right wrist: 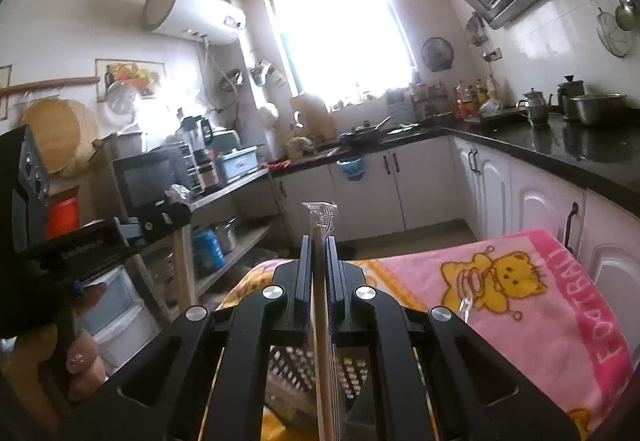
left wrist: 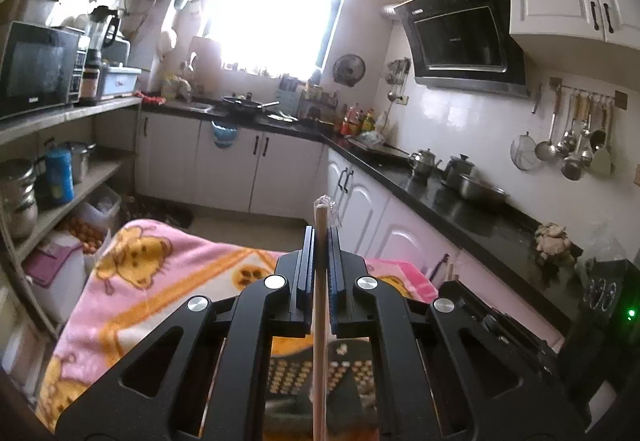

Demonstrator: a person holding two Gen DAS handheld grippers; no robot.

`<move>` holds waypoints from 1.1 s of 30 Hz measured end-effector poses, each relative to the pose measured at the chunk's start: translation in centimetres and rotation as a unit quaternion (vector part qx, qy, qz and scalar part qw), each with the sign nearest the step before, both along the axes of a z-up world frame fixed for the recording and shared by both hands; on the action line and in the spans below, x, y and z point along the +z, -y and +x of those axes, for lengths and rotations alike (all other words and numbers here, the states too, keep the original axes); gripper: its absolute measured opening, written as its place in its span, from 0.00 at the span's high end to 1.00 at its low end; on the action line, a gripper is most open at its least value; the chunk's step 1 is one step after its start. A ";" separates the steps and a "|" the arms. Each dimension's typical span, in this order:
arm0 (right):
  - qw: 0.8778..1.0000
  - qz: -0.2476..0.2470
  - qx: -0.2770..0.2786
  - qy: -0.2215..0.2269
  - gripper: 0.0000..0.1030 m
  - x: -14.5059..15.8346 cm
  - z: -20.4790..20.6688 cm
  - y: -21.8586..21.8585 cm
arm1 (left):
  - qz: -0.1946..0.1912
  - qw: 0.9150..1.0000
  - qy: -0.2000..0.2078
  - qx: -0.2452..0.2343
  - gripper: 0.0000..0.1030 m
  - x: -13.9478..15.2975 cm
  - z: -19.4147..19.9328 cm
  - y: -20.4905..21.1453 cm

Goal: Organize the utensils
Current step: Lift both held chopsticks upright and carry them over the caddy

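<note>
- The left gripper has its jaws closed on a wrapped pair of wooden chopsticks; the stick runs straight up between the two fingers, and its clear wrapper tip pokes out past the fingertips.
- The right gripper is likewise clamped on a second wrapped pair of chopsticks, held upright between the fingers, with crinkled clear plastic showing above them.
- So two chopstick packets are in view, one in each gripper, both lifted clear of the surface below.
- Below both grippers lies a dark perforated tray with rows of small holes, resting on a pink blanket with yellow cartoon bears; what the tray contains cannot be made out.
- In the right wrist view the left gripper appears at the far left, with the person's hand around its handle.
- On the black tabletop to the right stand two kettles and a steel bowl.
</note>
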State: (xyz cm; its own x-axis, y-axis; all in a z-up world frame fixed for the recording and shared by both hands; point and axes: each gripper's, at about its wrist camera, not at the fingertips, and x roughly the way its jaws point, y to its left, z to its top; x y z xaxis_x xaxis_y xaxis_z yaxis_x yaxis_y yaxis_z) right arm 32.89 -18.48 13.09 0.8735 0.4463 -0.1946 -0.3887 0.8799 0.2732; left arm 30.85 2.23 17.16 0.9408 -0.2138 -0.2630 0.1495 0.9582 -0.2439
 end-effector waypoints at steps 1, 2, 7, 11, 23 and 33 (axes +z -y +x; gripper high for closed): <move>1.000 0.000 -0.006 0.002 0.94 0.0 0.4 -0.1 | 0.000 1.000 0.000 0.003 0.99 0.0 0.3 -0.1; 1.000 -0.001 -0.012 0.003 0.94 -0.1 0.5 -0.3 | -0.001 1.000 0.002 0.009 0.99 0.0 0.7 -0.2; 0.999 -0.002 -0.035 0.020 0.94 -0.3 1.4 -0.5 | -0.009 0.999 0.013 0.037 0.99 -0.3 2.0 -0.7; 0.998 -0.001 -0.050 0.033 0.94 -0.2 1.9 -0.4 | -0.016 0.997 0.028 0.065 0.99 -0.5 2.6 -1.0; 0.994 -0.007 -0.094 0.058 0.94 -1.4 3.1 0.0 | -0.006 0.993 0.057 0.106 0.99 -2.7 2.9 0.2; 0.988 -0.031 -0.120 0.094 0.94 -2.8 3.1 -0.8 | 0.000 0.993 0.060 0.100 0.99 -4.6 3.4 0.9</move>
